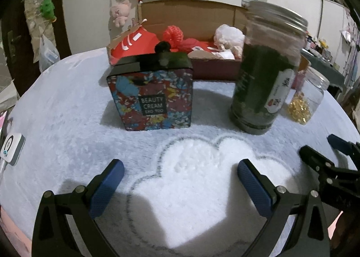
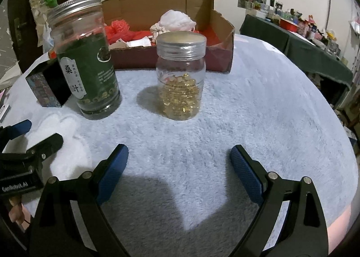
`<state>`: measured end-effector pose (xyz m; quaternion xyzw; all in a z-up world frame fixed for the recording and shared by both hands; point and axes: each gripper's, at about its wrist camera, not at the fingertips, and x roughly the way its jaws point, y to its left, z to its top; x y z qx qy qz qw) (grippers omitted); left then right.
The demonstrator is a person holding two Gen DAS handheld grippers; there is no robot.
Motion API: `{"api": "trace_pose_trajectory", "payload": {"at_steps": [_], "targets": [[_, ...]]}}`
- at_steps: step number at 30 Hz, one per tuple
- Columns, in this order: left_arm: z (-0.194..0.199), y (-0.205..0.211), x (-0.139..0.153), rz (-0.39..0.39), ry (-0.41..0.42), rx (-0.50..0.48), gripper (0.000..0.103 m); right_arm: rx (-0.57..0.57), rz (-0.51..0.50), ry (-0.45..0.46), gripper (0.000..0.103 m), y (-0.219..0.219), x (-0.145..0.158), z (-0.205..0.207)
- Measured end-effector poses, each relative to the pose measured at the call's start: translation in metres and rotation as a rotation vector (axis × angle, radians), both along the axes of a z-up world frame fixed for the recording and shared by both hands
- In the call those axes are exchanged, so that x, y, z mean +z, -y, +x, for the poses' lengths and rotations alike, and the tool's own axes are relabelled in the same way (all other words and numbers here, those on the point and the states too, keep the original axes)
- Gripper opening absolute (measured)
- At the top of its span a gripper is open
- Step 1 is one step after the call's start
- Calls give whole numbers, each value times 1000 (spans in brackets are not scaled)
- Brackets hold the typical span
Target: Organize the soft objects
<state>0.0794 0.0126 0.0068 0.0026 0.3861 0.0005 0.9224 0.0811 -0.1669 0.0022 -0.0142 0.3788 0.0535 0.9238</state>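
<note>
Both claws stand wide open and hold nothing. My left claw (image 1: 180, 180) hovers low over the fleece-covered table (image 1: 56, 108); my right claw (image 2: 180, 167) does the same just beside it.

The soft objects lie in the cardboard box (image 2: 225, 39) at the far side, well ahead of both claws: a red knitted ball (image 1: 173, 34), red fabric (image 1: 132, 43) and a white crumpled bundle (image 2: 177, 19).

Obstacles between claws and box:
- Directly ahead of the left claw: the floral "Beauty Cream" box (image 1: 153, 99).
- Ahead and to its right: the tall jar of green leaves (image 1: 263, 81), metal lid on.
- Directly ahead of the right claw: the short jar of golden capsules (image 2: 181, 79).

Recommended procedure, in my judgement:
1. Lift the chosen claw above jar height before advancing; both jars look easy to tip.
2. Cross the box wall, then descend.
3. Straddle one soft item centrally and close gently, since fabric will compress and may drag its neighbours.
</note>
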Motion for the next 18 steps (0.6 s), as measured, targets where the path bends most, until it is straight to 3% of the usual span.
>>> {"api": "trace_pose_trajectory", "payload": {"at_steps": [18], "targets": [[-2, 0, 1, 5, 1, 1, 103, -9, 5, 7, 95, 0, -1, 2]]}}
